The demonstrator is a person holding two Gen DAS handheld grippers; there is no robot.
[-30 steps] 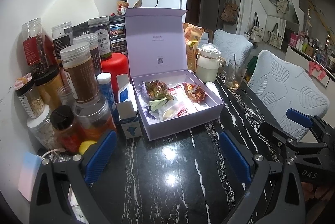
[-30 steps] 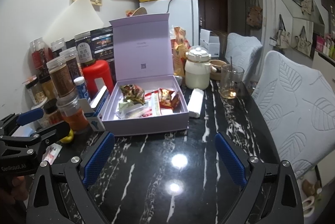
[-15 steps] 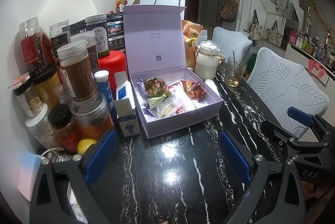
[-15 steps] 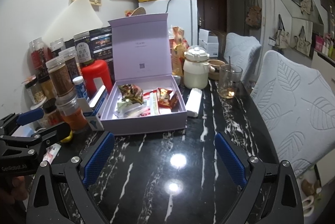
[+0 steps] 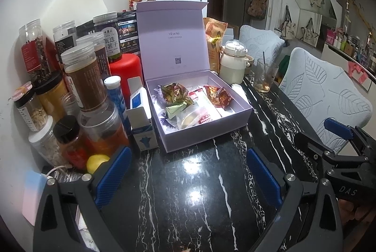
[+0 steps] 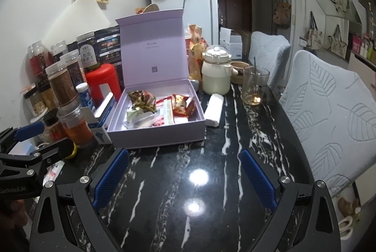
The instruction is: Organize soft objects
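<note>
Both grippers idle over table [image 5: 188, 205].
Left gripper [image 5: 188, 172] and right gripper [image 6: 184, 174] gape wide, empty; box [image 6: 155, 134] holds snack packets [image 6: 181, 106].

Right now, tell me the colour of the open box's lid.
Pale lilac lid, clearest in the right wrist view.

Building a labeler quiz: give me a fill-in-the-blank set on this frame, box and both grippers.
1. The lavender box has its lid standing ____.
2. The left gripper and right gripper both hold ____.
3. The white packet lies ____ the box, on the black marble table.

Missing: open; nothing; outside
</note>
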